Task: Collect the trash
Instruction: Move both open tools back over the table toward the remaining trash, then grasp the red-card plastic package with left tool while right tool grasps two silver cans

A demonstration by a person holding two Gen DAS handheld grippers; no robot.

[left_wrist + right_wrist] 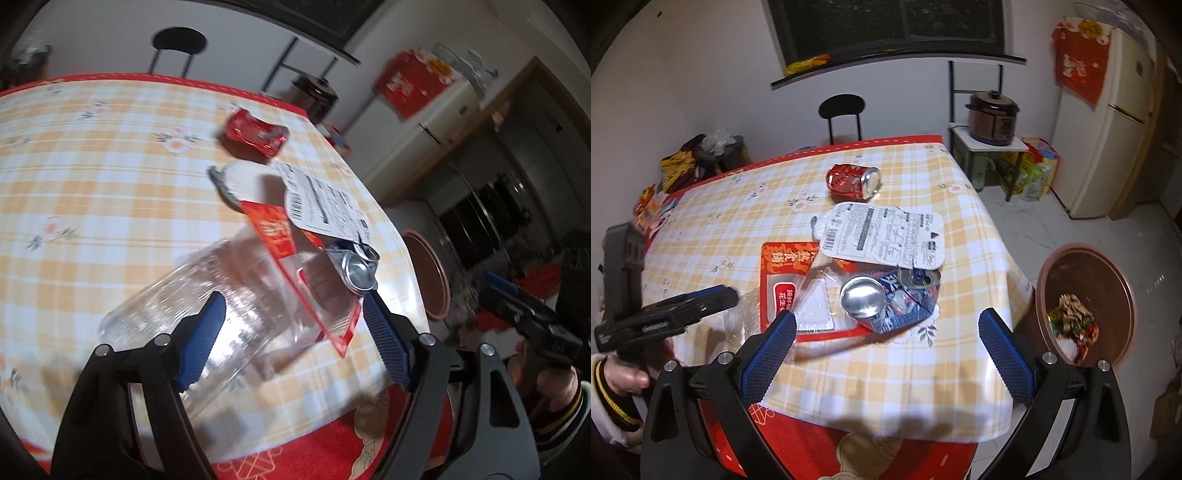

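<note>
Trash spread over the checked tablecloth [713, 236], both claws spread wide.

Left gripper [291, 339] has its jaws apart on either side of a clear plastic bottle [207, 306] lying on the table; whether the pads touch it cannot be told. Right gripper [886, 347] is spread and holds nothing, above the table's near edge. Just beyond it lies a crushed blue can [886, 299], resting on a red-bordered clear wrapper [790, 273]. A white printed lid [882, 236] overlaps the wrapper's far side. A red can [851, 181] lies on its side further back. A brown bin [1086, 306] stands on the floor beside the table's right edge, with scraps inside.
</note>
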